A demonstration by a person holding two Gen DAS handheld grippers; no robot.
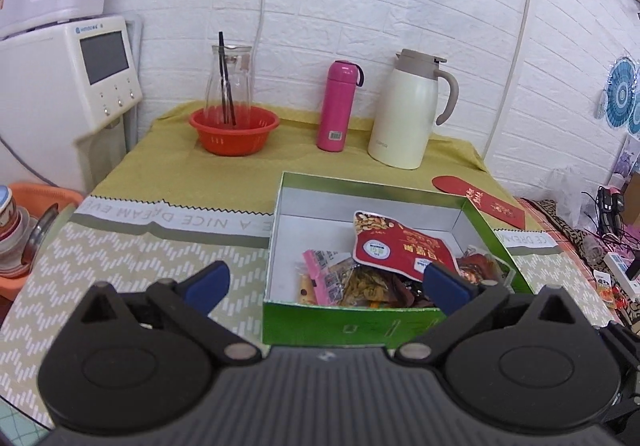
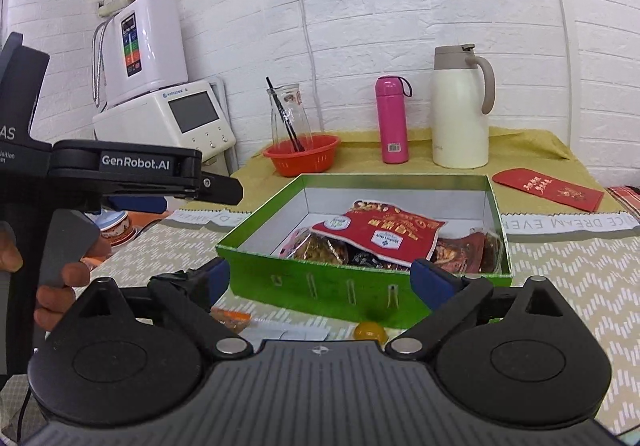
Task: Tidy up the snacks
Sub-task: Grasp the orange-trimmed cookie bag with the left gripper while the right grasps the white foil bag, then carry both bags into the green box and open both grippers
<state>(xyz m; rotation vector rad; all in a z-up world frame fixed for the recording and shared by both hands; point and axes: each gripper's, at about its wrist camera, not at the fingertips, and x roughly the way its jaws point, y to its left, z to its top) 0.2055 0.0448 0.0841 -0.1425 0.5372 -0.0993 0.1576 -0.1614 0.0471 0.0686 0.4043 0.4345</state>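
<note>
green box [image 2: 312, 278]: red nut bag [image 2: 376, 232] atop mixed snack packets | left fingers [image 1: 208, 284]: released | right fingers [image 2: 430, 278]: released, empty

The open box [image 2: 360, 286] sits on the table [image 2: 580, 286] toward its near side, with snack packets [image 2: 320, 248] heaped in its right half and a large nut pouch [image 2: 380, 232] lying on top of them. Before the box, on the cloth, lie a small round jelly cup [image 2: 370, 331] and a snack sachet [image 2: 234, 318]. Behind the box, along the wall, stand from left to right a basket [image 2: 304, 158] with a glass carafe [image 2: 288, 114] in it, a slim flask [image 2: 392, 122] and a thermal jug [image 2: 460, 106]. An envelope [image 2: 548, 188] lies right of the box. Left of the table stands a water dispenser [image 2: 168, 122].
</note>
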